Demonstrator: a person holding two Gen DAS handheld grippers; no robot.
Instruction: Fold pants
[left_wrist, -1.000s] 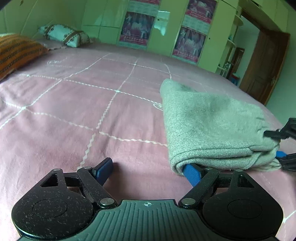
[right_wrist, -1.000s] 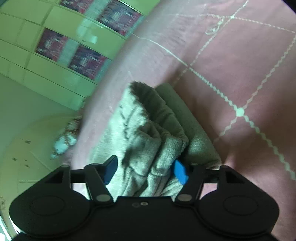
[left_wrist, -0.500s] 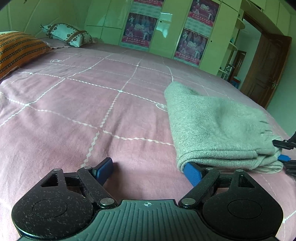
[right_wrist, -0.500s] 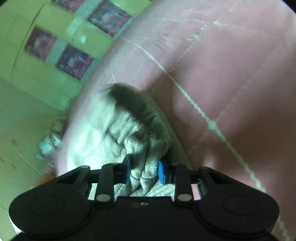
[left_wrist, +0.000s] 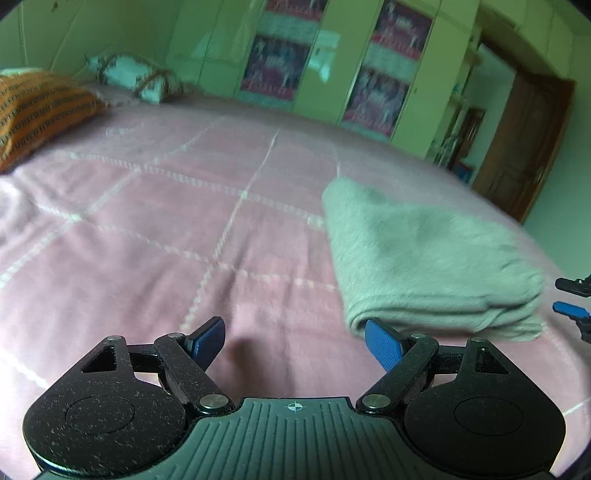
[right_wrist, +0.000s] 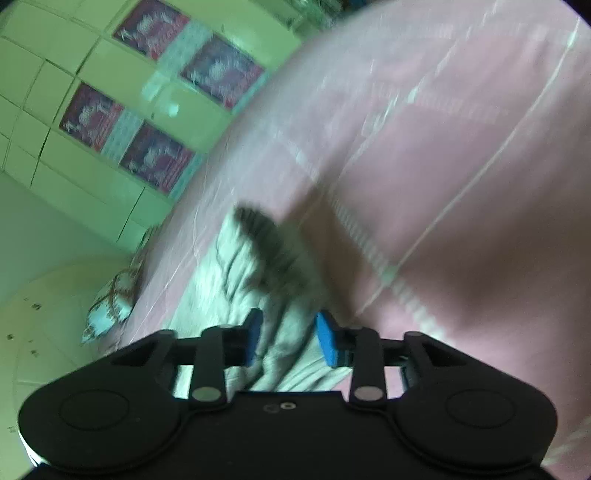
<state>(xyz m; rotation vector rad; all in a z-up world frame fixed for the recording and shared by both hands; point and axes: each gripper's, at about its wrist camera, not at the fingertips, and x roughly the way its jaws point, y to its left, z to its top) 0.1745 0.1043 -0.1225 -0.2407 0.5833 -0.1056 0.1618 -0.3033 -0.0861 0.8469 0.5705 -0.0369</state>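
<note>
The grey pants (left_wrist: 424, 258) lie folded in a thick rectangle on the pink bed (left_wrist: 184, 240). My left gripper (left_wrist: 295, 343) is open, and its right pad (left_wrist: 382, 347) sits at the fold's near corner with nothing between the jaws. In the left wrist view my right gripper (left_wrist: 572, 299) shows at the right edge, a small gap away from the pants' end. In the blurred right wrist view the right gripper (right_wrist: 290, 339) has narrow jaws that are opening. The bunched end of the pants (right_wrist: 258, 258) lies just ahead of and under them, and I see no pinch.
An orange patterned pillow (left_wrist: 37, 110) and a white patterned pillow (left_wrist: 136, 77) lie at the head of the bed. Green wardrobes with posters (left_wrist: 376, 92) stand behind it, and a brown door (left_wrist: 524, 147) is at the right.
The right gripper's jaws narrowed around the pants' end, then drew back off it. The left gripper backed away slightly. The pants stay folded in place.
</note>
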